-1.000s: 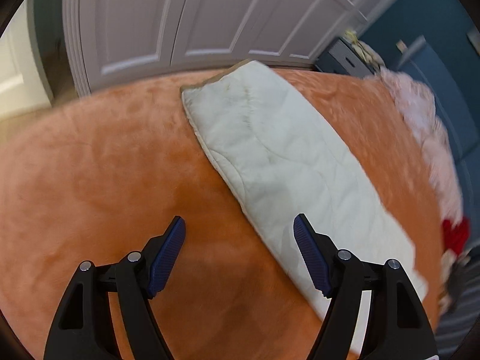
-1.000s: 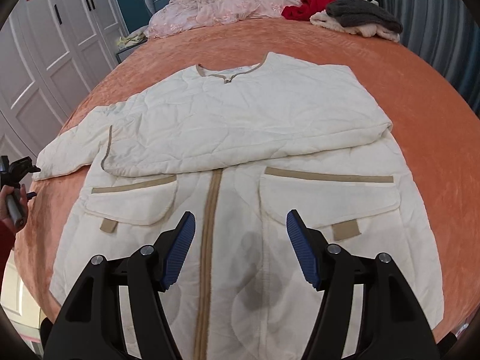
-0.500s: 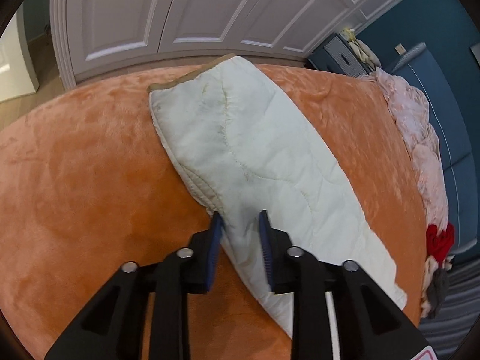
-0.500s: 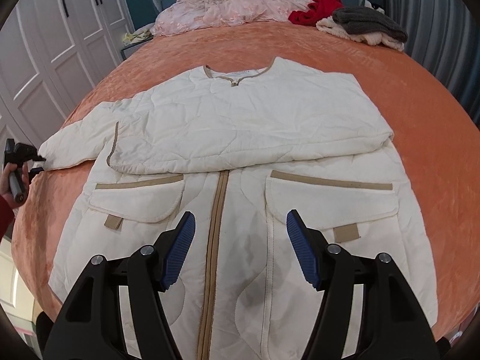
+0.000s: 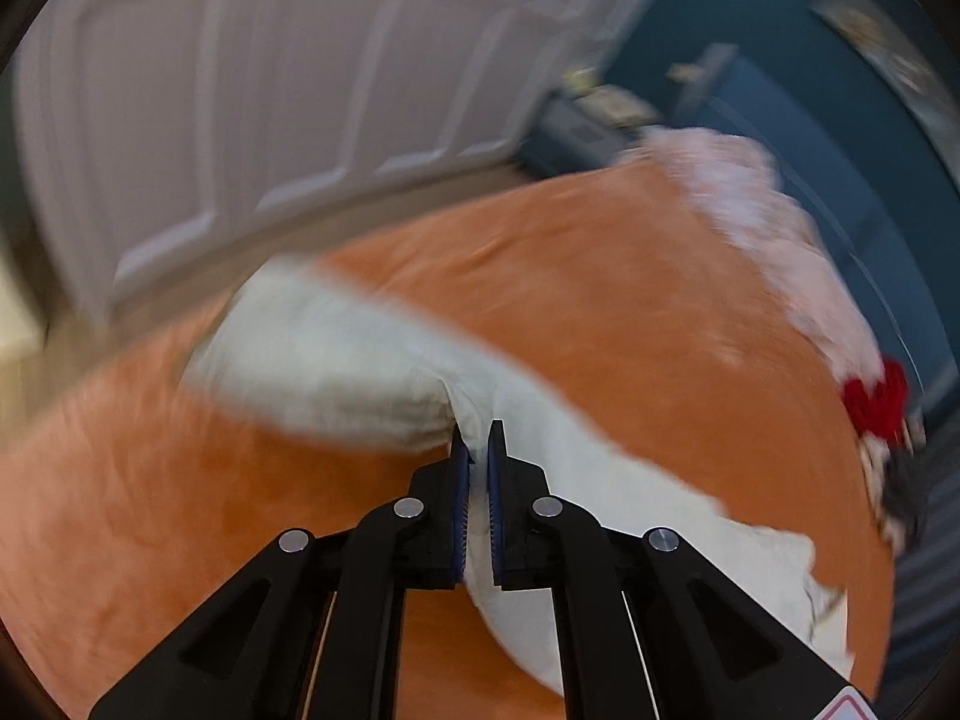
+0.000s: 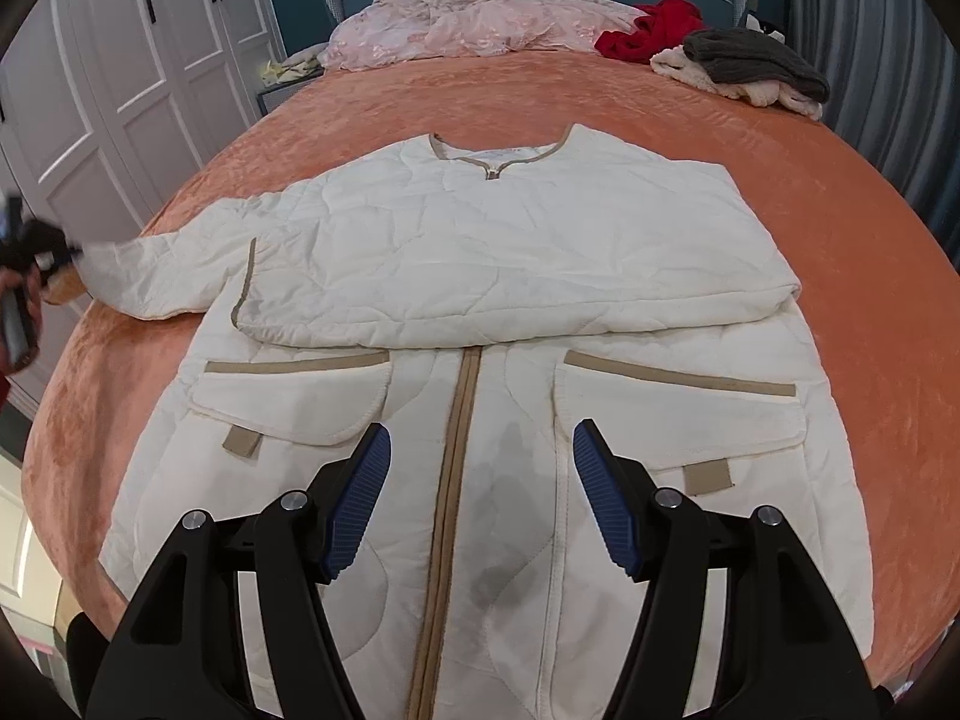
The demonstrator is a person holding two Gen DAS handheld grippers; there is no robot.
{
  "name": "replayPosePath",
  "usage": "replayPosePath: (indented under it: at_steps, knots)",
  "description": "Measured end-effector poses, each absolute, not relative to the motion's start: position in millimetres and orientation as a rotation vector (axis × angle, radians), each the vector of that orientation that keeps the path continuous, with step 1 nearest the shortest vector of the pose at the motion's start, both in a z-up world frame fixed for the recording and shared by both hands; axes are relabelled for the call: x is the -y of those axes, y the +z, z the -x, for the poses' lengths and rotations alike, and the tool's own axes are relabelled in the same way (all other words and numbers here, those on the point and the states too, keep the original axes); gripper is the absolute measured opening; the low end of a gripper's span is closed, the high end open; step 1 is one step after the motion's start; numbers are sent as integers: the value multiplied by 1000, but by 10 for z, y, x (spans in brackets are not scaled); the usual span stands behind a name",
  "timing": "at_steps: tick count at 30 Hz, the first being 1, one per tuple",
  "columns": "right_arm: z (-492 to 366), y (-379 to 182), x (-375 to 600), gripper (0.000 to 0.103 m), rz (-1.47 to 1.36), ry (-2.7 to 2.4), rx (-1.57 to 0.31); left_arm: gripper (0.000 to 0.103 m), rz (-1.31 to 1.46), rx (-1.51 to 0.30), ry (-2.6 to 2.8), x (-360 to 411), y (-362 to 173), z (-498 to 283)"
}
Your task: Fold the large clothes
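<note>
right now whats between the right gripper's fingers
Nothing is gripped: the right gripper hangs open above the cream jacket, its tan zipper strip showing through the gap in the right wrist view.

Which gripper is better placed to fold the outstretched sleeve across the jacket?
Left. The left gripper is already shut on the sleeve; the right gripper hangs open above the jacket front.

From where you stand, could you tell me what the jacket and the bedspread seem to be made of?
Jacket: looks like matte cream quilted cloth with light padding, judging by its stitched curves and soft creases; the tan trim seems a woven tape. Bedspread: probably orange plush or velvet, given its mottled sheen and short nap.
</note>
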State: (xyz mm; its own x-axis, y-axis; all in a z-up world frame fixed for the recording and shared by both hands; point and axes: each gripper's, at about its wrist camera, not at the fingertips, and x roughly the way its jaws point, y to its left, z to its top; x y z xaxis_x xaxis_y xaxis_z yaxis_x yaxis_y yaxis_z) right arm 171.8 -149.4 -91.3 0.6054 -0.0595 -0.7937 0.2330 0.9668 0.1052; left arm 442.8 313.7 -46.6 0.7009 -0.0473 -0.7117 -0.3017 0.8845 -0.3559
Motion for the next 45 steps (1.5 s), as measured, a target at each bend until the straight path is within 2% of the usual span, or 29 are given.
replayPosePath:
  at_steps: [4, 7, 11, 13, 15, 17, 21, 25, 33, 39, 43, 45]
  knots:
    - [-1673, -865, 1543, 61, -232, -167, -890, 3, 290, -675, -49, -2169, 405, -4191]
    - [-1601, -807, 1640, 61, -245, -176, -874, 3, 211, -631, -232, -1314, 815, -3914]
    - [-1441, -726, 1857, 63, -269, -217, -846, 7, 173, -666, -418, -247, 873, -3479]
    - [-1369, -697, 1984, 66, -288, -235, -835, 17, 199, -707, -467, 123, 698, -3296]
    - [-1277, -658, 2145, 68, -303, -263, -821, 45, 231, -782, -512, 490, 374, -3087]
    - [-1203, -615, 2306, 70, -305, -289, -807, 57, 264, -840, -506, 636, 104, -2934]
    - [-1194, -599, 2579, 71, -325, -318, -799, 57, 344, -962, -496, 631, -398, -2739]
    - [-1336, -672, 2779, 71, -382, -317, -793, 57, 416, -1033, -399, 276, -697, -2860]
    - [-1979, -899, 3060, 71, -518, -294, -791, 57, 625, -1068, -174, -716, -1119, -3297]
    - [-2537, -1113, 3276, 71, -568, -309, -798, 55, 796, -1109, -104, -1102, -1515, -3729]
    - [-2794, -1284, 3393, 71, -612, -331, -828, 55, 821, -1088, -62, -1149, -1554, -3885]
    - [-2907, -1356, 3398, 60, -620, -308, -848, 53, 836, -1083, -46, -1173, -1586, -3925]
